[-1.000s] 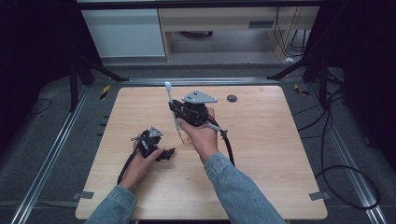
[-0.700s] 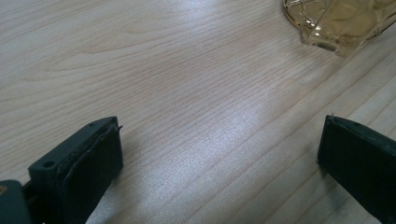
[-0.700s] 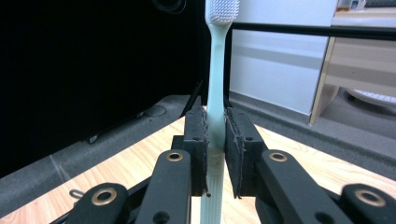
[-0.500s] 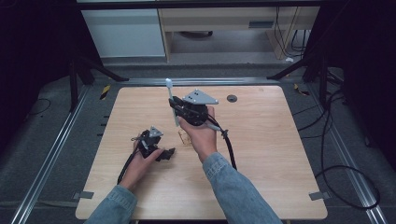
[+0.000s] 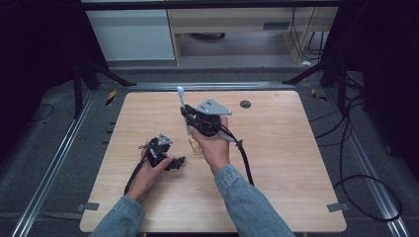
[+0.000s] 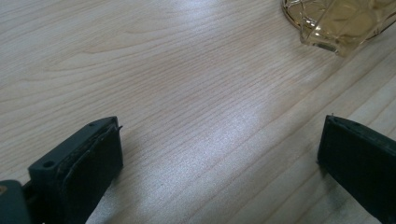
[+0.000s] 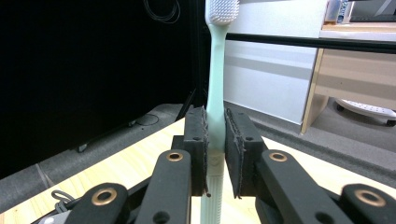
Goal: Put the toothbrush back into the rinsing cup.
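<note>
Two padded black jaws of the right gripper (image 7: pixel 215 154) pinch a slim pale-green plastic toothbrush (image 7: pixel 215 88) upright; left gripper (image 6: pixel 219 154) jaws spread over the wood-grain counter (image 6: pixel 187 84).

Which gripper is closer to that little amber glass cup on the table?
Right. The right gripper, clamping a toothbrush, hangs just above the amber glass cup; the left gripper rests on the table beside it, jaws open.

Seen from above, the right hand (image 5: pixel 213 145) lifts its right gripper (image 5: pixel 187 114) mid-worktop, jaws clamped together and pointing away from the person. The left hand (image 5: pixel 150 168) rests low, its left gripper (image 5: pixel 179 161) lying level with jaws spread wide apart.
</note>
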Tool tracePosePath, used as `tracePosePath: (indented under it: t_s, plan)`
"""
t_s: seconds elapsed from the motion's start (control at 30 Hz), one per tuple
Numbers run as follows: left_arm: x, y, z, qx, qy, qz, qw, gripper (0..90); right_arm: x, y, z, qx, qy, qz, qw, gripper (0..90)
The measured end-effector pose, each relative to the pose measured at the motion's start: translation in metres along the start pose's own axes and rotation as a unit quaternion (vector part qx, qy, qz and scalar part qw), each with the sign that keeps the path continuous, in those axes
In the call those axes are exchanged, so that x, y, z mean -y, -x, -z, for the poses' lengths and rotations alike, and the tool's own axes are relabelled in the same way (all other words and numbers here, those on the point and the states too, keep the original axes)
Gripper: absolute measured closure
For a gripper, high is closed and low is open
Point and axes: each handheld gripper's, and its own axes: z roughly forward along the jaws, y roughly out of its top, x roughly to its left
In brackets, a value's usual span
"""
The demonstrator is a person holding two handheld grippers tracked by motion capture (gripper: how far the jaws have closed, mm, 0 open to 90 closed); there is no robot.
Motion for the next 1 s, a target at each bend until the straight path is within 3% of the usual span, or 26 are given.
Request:
tracePosePath:
  t_s: [1.0]
  plan:
    - [0.0,0.0,0.0,0.0,0.003,0.002,1.0,0.0,0.026,0.003,-0.001,0.008,-0.006,0.016,0.9998,79.2]
